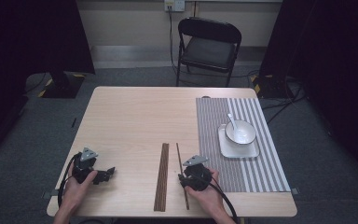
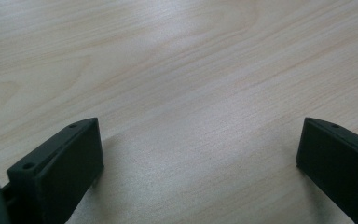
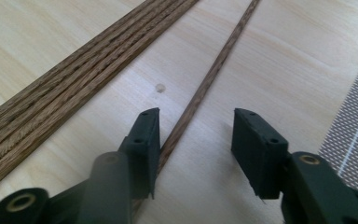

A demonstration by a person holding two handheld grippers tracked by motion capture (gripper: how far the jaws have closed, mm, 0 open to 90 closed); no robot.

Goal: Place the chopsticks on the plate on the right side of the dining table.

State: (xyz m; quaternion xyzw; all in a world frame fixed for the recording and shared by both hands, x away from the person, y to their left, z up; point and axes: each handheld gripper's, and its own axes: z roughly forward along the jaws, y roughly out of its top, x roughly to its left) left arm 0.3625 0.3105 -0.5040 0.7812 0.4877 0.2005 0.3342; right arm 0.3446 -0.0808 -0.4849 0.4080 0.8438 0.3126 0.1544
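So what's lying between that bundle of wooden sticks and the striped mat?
One single stick, apart from the bundle, with the right gripper over it, jaws astride it. Otherwise bare table up to the mat, in the high view.

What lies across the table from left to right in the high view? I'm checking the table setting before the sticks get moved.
Left gripper → bundle of wooden sticks → single wooden stick → striped placemat → white bowl with a spoon on a square plate.
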